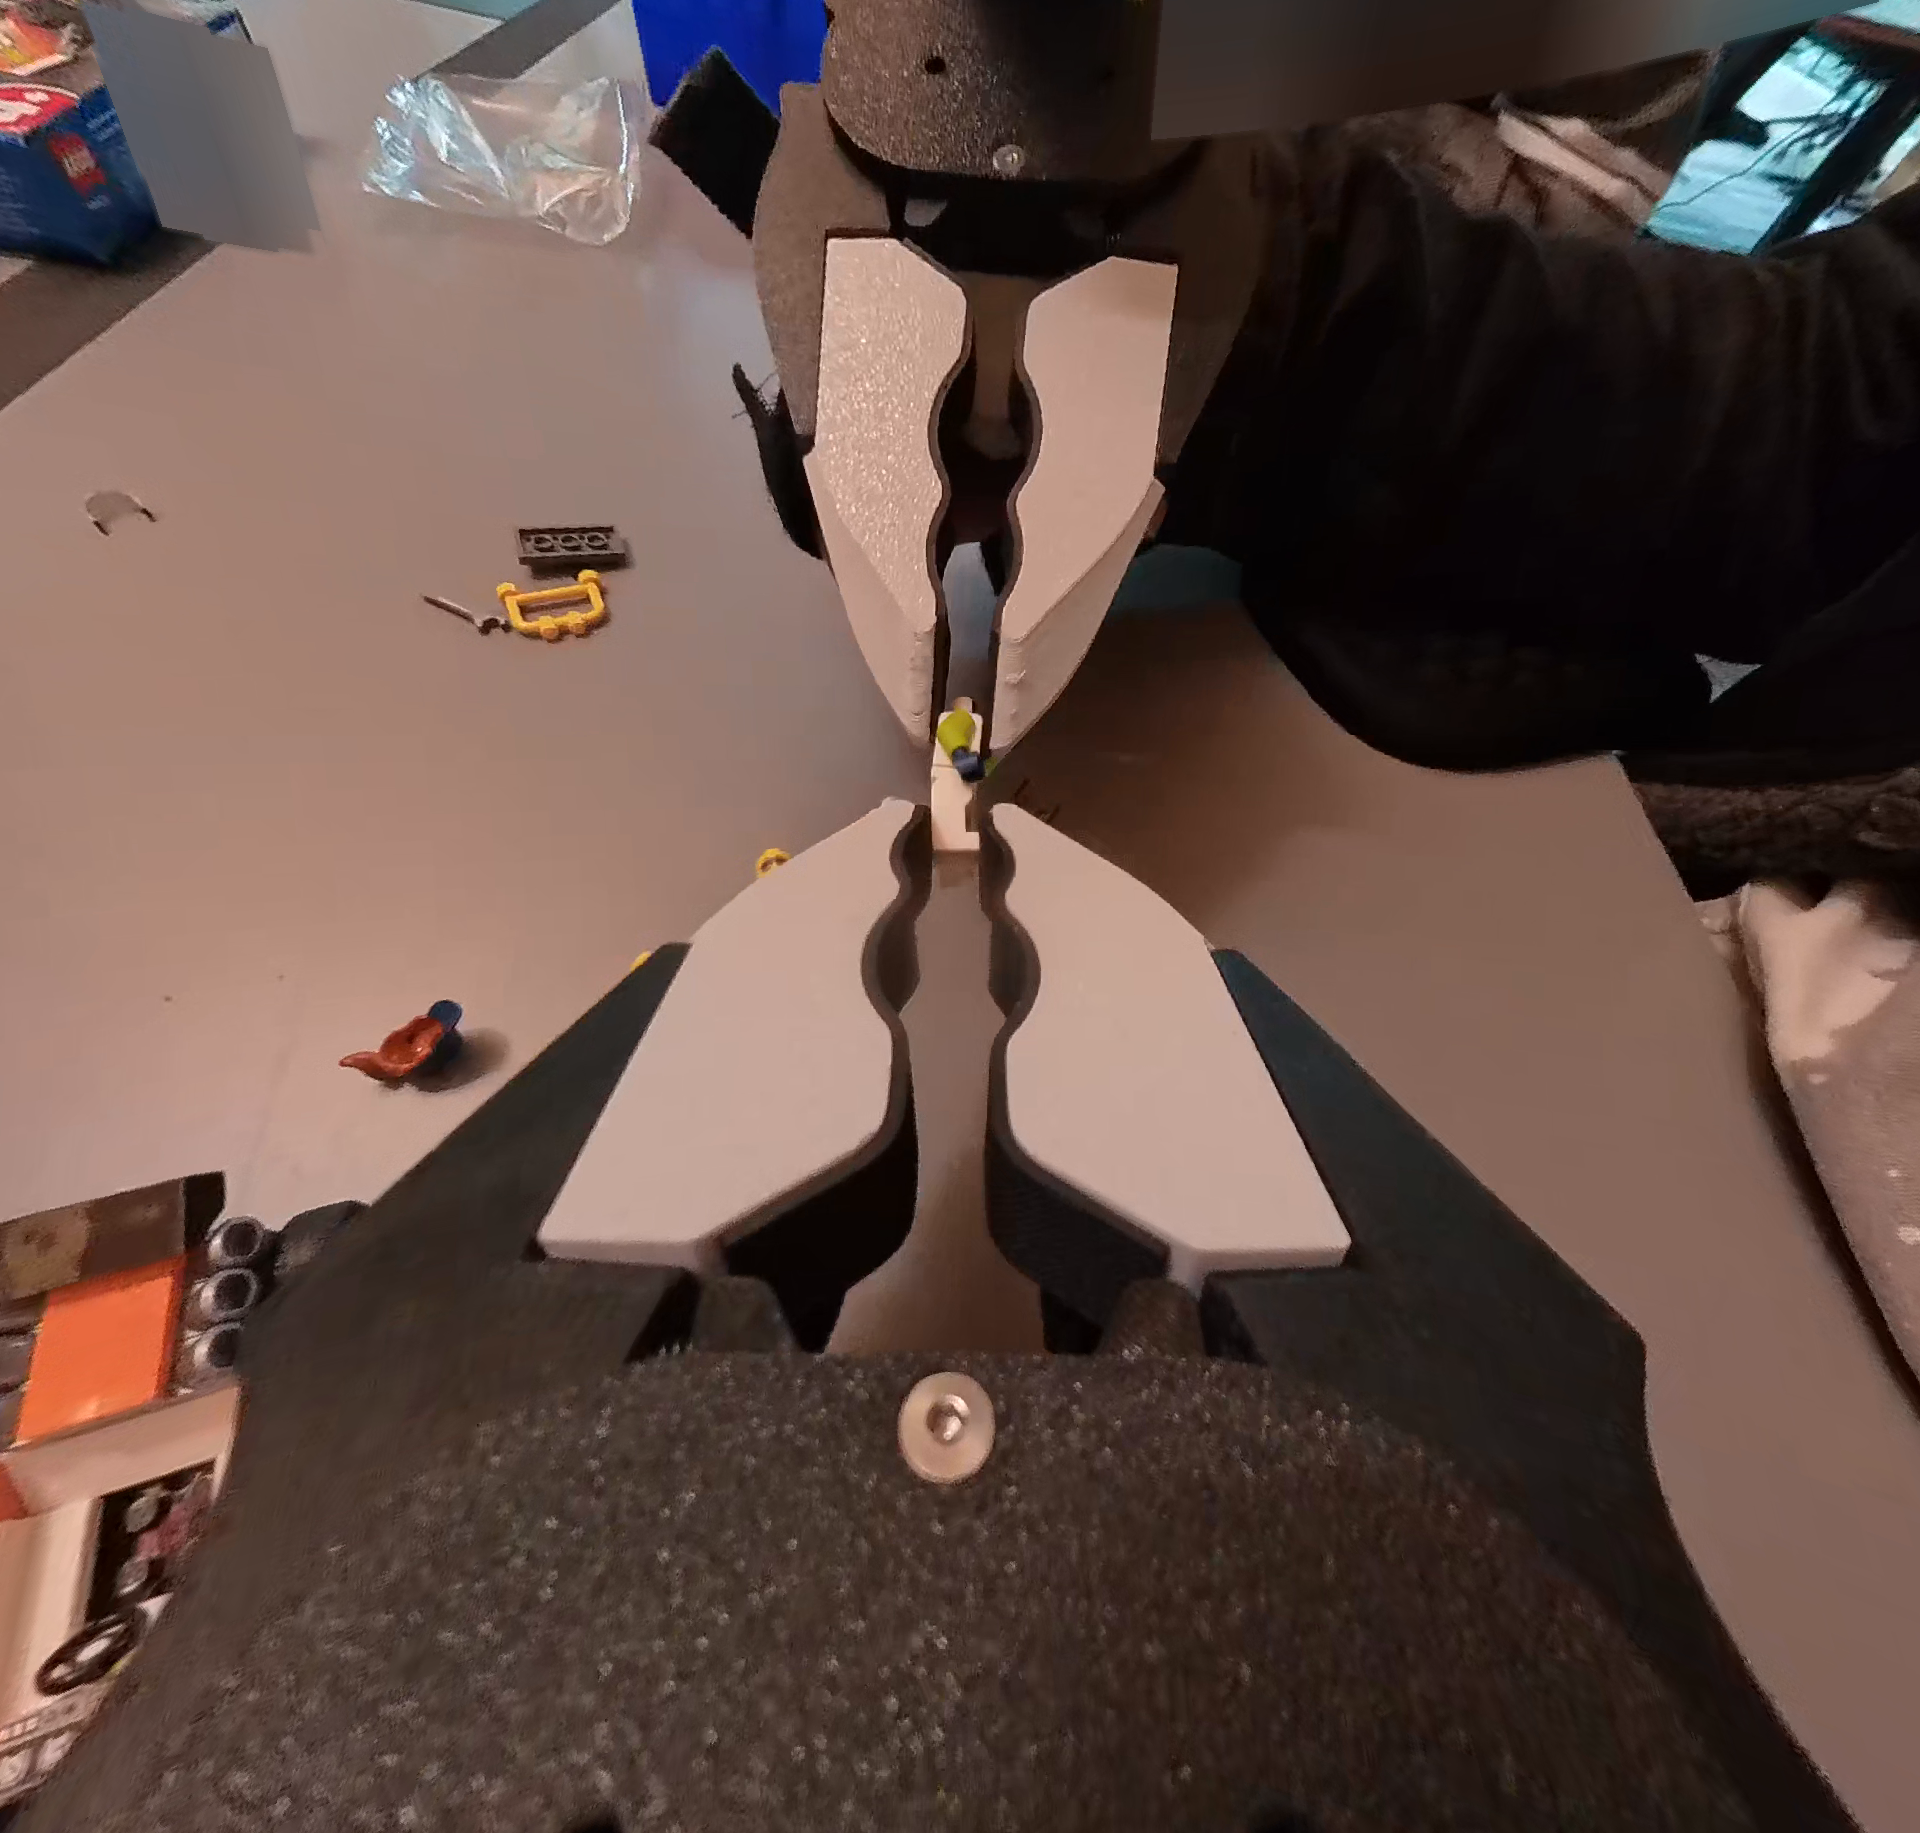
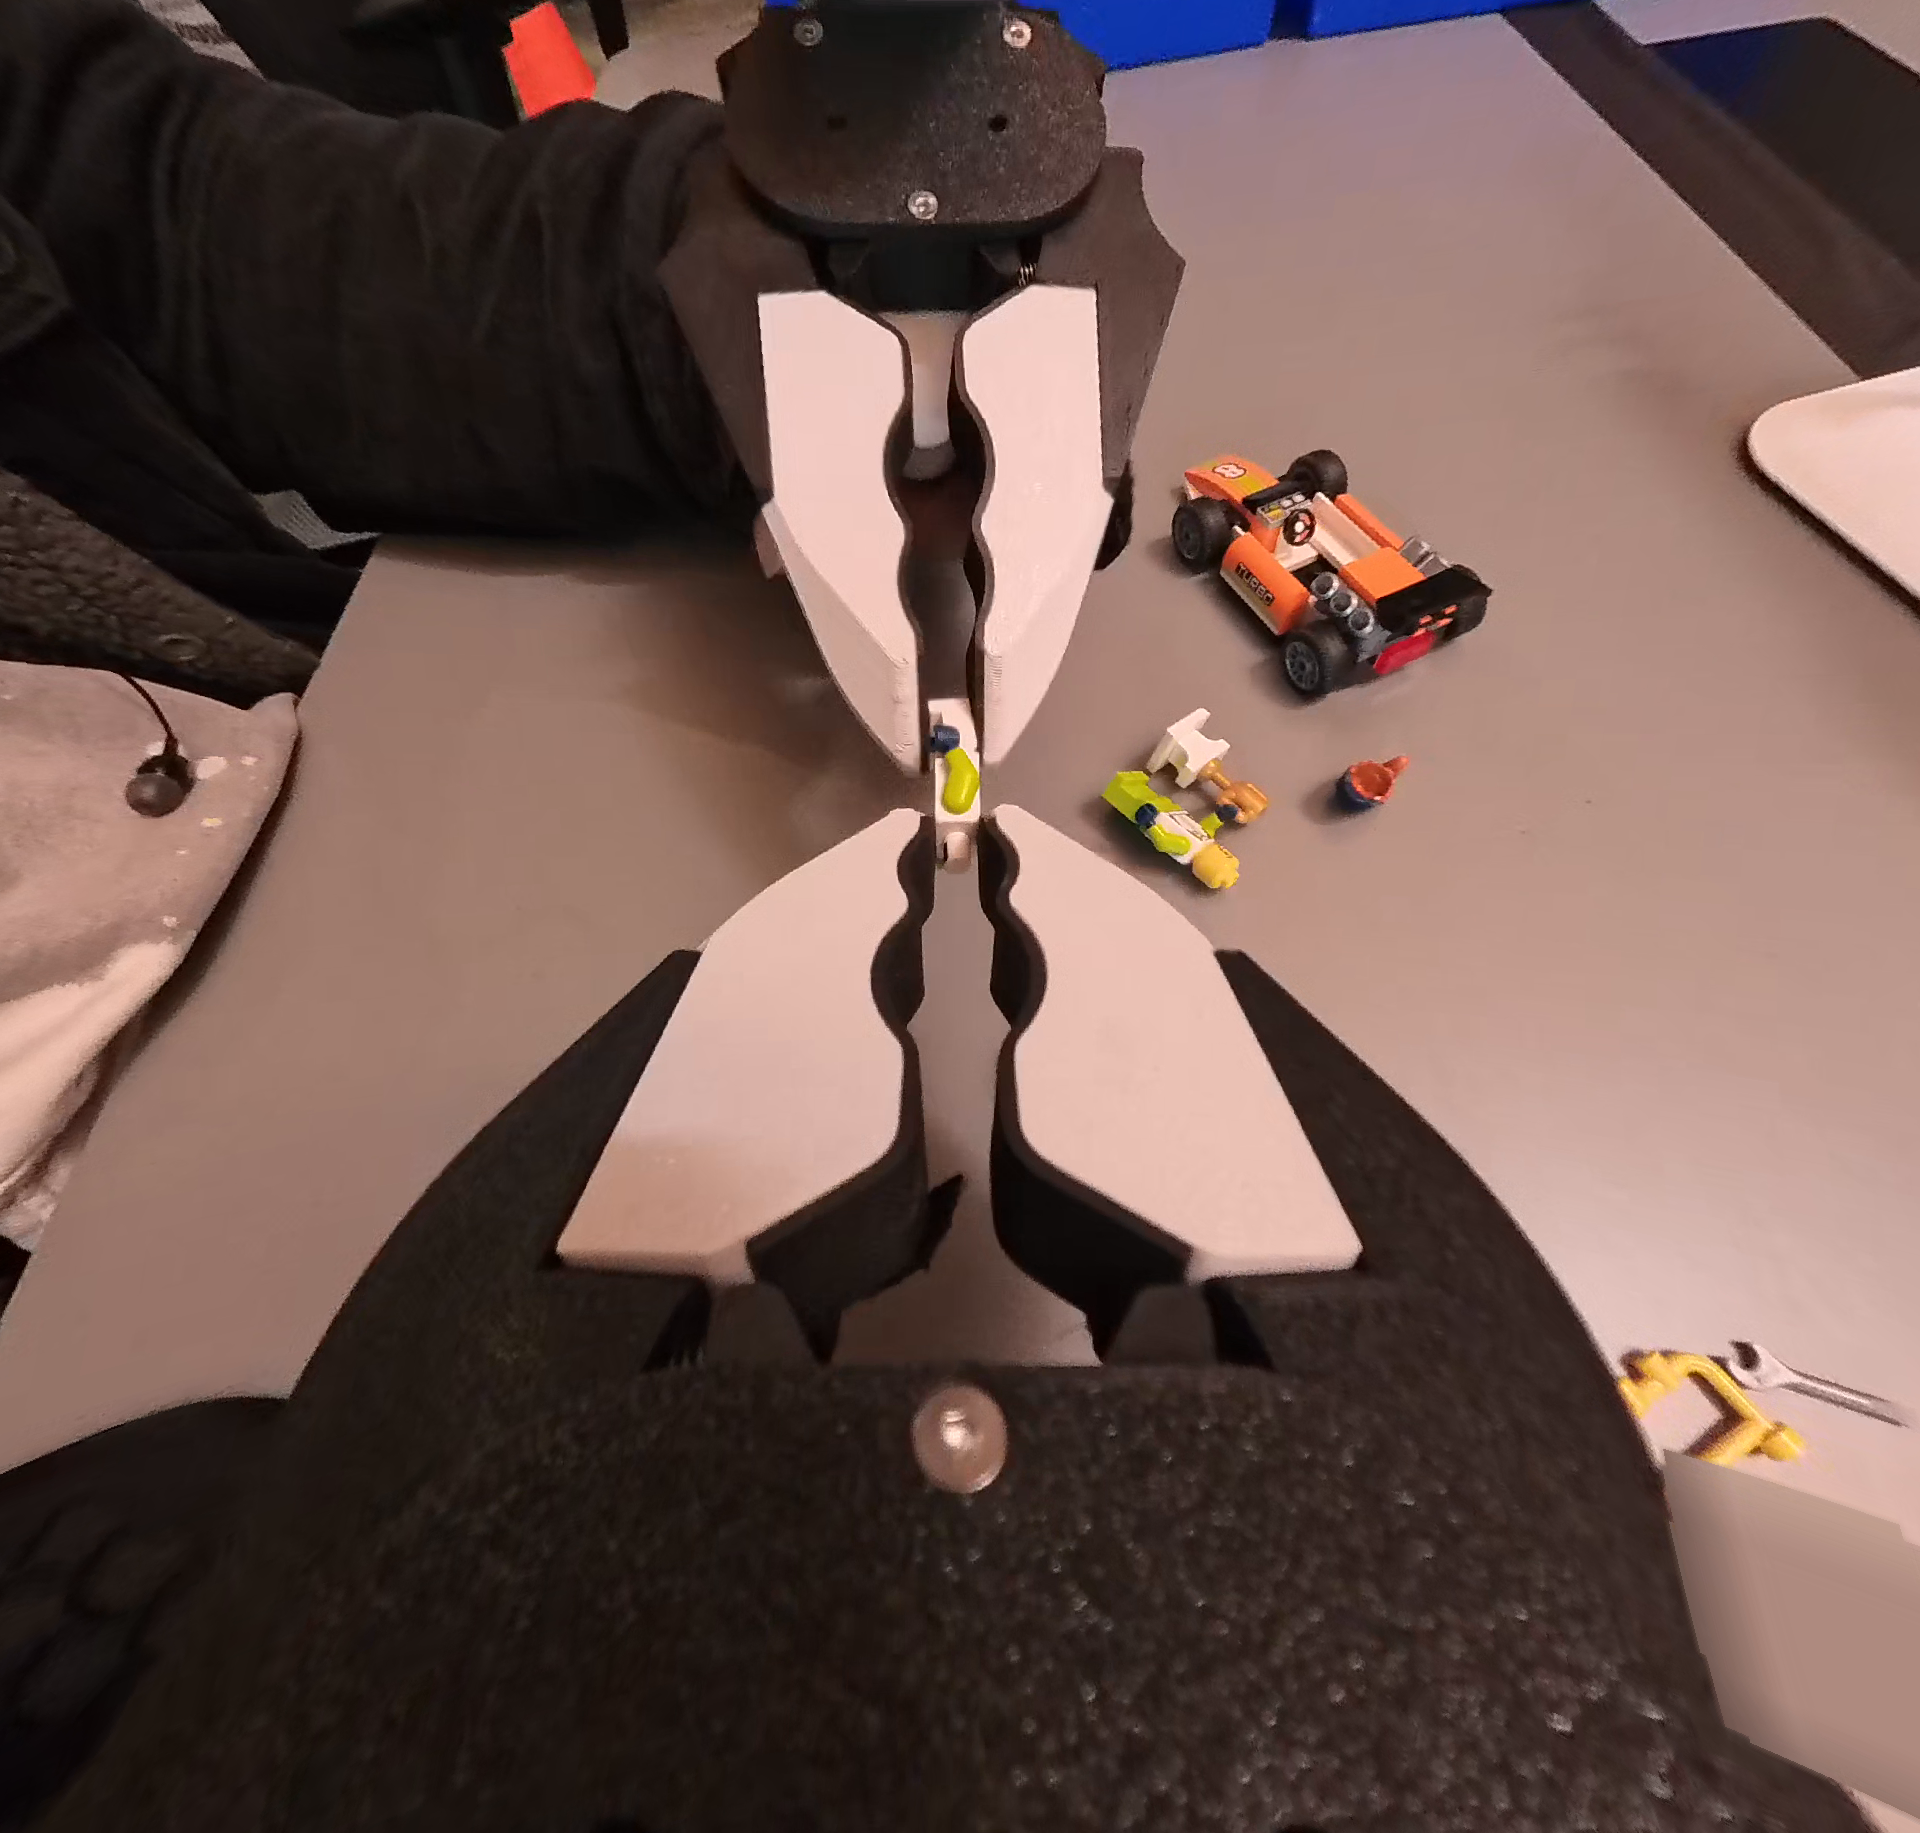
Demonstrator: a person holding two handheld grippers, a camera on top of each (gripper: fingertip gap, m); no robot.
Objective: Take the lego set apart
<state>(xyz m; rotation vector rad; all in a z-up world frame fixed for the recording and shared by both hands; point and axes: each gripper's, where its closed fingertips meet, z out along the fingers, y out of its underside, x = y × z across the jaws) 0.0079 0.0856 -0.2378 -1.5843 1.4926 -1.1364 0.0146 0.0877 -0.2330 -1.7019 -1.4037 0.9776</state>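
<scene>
A small white minifigure body with a lime arm and blue hand (image 1: 954, 796) (image 2: 957, 788) is held in the air between my two grippers, which meet tip to tip. My left gripper (image 1: 951, 827) is shut on its near end in the left wrist view and shows from the far side in the right wrist view (image 2: 951, 744). My right gripper (image 2: 954, 827) is shut on the other end and shows opposite in the left wrist view (image 1: 961, 734). The orange lego race car (image 2: 1330, 578) stands whole on the grey table (image 2: 1455, 952) to the right.
A second minifigure (image 2: 1174, 827), a white piece (image 2: 1190, 744) and a brown hair piece (image 2: 1366, 786) (image 1: 416, 1045) lie near the car. A yellow frame (image 1: 551, 609), small wrench (image 1: 457, 609), dark plate (image 1: 571, 545), plastic bag (image 1: 509, 157) and lego box (image 1: 62, 173) lie farther off. My left and right fingertips are right by each other. The white piece (image 2: 1190, 744) lies around 9 cm away from my left fingertips.
</scene>
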